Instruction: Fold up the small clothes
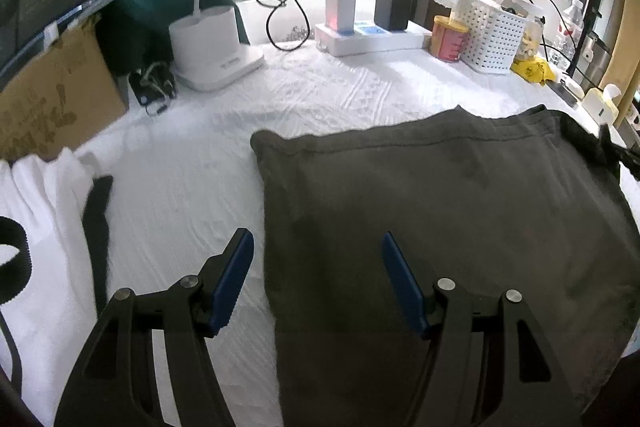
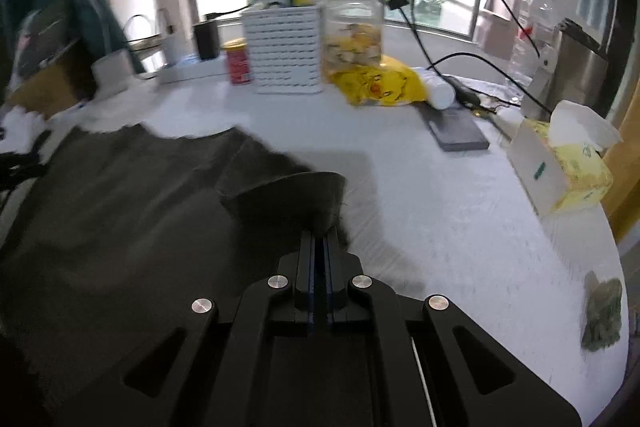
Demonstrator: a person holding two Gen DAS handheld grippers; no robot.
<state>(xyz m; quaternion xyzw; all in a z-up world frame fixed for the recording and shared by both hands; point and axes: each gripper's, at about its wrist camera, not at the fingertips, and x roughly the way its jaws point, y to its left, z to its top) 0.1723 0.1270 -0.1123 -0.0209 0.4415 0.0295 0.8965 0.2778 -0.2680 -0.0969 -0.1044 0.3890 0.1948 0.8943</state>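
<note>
A dark grey garment (image 1: pixel 440 211) lies spread on the white cloth-covered table. My left gripper (image 1: pixel 318 247) hovers open over the garment's left edge, one blue finger (image 1: pixel 234 279) above the white cloth, the other above the grey fabric, nothing between them. In the right wrist view the same garment (image 2: pixel 120 211) fills the left half. My right gripper (image 2: pixel 320 239) is shut on the garment's right edge, and a fold of fabric (image 2: pixel 288 199) rises curled up from its fingertips. The right wrist view is motion-blurred.
White folded cloth (image 1: pixel 36 211) and a black strap (image 1: pixel 96 211) lie at the left. At the back stand a cardboard box (image 1: pixel 52 91), a white lamp base (image 1: pixel 212 47), a power strip (image 1: pixel 372 39), a red can (image 2: pixel 238 63), a white basket (image 2: pixel 286 51), a jar (image 2: pixel 354 31), a yellow bag (image 2: pixel 380 83) and a tissue box (image 2: pixel 560 163).
</note>
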